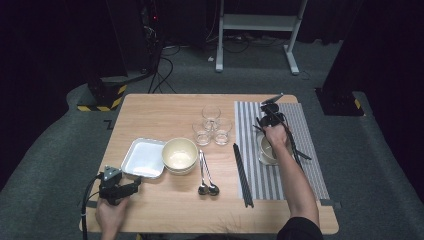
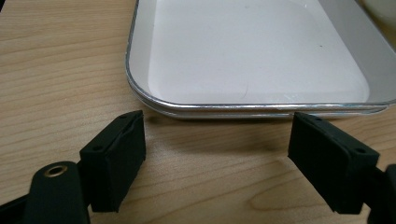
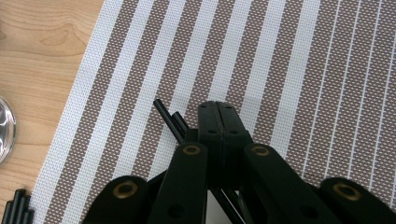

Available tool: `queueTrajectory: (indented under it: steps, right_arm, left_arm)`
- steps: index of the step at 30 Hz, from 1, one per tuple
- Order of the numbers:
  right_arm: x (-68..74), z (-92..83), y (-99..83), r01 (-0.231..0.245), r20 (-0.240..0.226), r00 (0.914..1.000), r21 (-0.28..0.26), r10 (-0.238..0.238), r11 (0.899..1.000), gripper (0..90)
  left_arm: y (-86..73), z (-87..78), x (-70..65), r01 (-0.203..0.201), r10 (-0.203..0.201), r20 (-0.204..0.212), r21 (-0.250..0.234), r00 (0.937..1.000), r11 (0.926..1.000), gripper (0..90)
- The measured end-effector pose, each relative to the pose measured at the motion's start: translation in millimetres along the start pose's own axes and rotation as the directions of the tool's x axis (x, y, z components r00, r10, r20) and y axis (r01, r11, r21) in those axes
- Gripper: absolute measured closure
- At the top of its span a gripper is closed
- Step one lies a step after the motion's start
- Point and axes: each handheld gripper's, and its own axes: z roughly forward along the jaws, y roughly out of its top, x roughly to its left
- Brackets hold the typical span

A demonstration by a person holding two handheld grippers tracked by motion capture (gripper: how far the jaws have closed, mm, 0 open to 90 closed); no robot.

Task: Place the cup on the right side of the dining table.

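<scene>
My right gripper (image 1: 265, 116) hovers over the far part of the striped placemat (image 1: 312, 172), jaws pressed together. It is shut on a pair of black chopsticks (image 1: 301, 154) that slant back across a cream cup (image 1: 266, 151) under the hand. In the right gripper view the chopstick tips (image 3: 163, 108) stick out left of the shut right gripper (image 3: 218, 109) above the placemat (image 3: 303, 70). My left gripper (image 1: 136, 184) rests low at the near left of the table. It stands open (image 2: 215, 154), nothing between its jaws, just short of the white tray's rim (image 2: 210, 108).
A white tray (image 1: 131, 167) and a cream bowl (image 1: 179, 155) sit left of centre. Two spoons (image 1: 206, 175) lie beside them, with three glasses (image 1: 212, 127) behind. A second pair of black chopsticks (image 1: 243, 175) lies along the placemat's left edge.
</scene>
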Motion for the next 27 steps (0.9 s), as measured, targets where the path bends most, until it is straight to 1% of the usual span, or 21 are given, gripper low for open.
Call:
queueTrajectory:
  steps: [2, 7, 13, 27]
  right_arm:
    - [0.9, -0.8, 0.0, -0.003, 0.002, 1.0, -0.002, 0.003, 1.0, 89.8]
    - [3.8, -2.5, 0.0, 0.008, 0.0, 1.0, -0.004, -0.008, 1.0, 89.9]
    - [4.8, -2.3, 0.4, 0.006, 0.001, 1.0, 0.0, -0.006, 1.0, 89.8]
    - [14.8, -0.6, 1.2, 0.021, -0.024, 0.9995, 0.015, -0.02, 1.0, 89.9]
  left_arm:
    - [0.0, 0.0, 0.0, 0.001, -0.001, 0.001, -0.001, 1.0, 1.0, 19.2]
    - [-0.1, 0.0, 0.1, 0.002, -0.002, 0.002, -0.001, 1.0, 1.0, 19.2]
    - [-0.1, -0.1, 0.3, 0.004, -0.004, 0.004, -0.002, 1.0, 1.0, 19.1]
    - [-0.3, -0.5, 0.8, 0.01, -0.01, 0.009, -0.003, 0.9999, 0.9999, 19.1]
